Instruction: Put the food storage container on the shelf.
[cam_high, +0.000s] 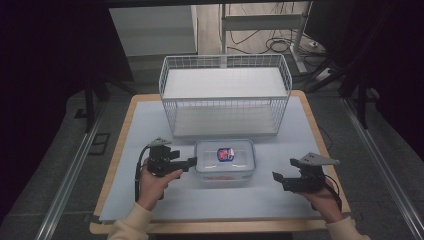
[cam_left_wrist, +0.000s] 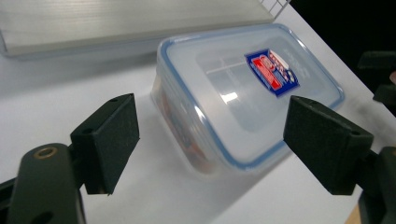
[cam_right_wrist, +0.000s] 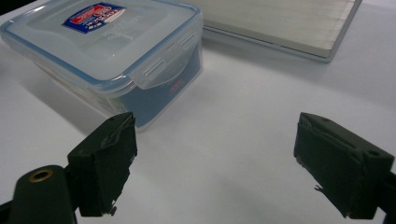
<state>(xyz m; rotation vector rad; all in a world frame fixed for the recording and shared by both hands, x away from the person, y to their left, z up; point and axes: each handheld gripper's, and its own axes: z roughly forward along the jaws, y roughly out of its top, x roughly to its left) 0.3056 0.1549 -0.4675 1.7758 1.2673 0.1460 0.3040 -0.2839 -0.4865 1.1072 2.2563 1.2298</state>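
A clear plastic food box (cam_high: 224, 162) with a blue-sealed snap lid and a red and blue label lies shut on the white mat, just in front of the wire basket. Something dark and something reddish show through its walls. My left gripper (cam_high: 192, 162) is open at the box's left end, pointing right. In the left gripper view the box (cam_left_wrist: 243, 93) lies just beyond the wide-apart pads (cam_left_wrist: 112, 140), which do not press on it. My right gripper (cam_high: 276, 176) is open, a short way off the box's right end. The box (cam_right_wrist: 107, 51) sits ahead and left of my right gripper (cam_right_wrist: 215, 158).
A white wire basket (cam_high: 225, 100) with a pale floor board (cam_left_wrist: 116, 23) stands behind the box at the far side of the table. The white mat (cam_high: 210, 205) covers a wooden table top. Dark floor, rails and cables surround the table.
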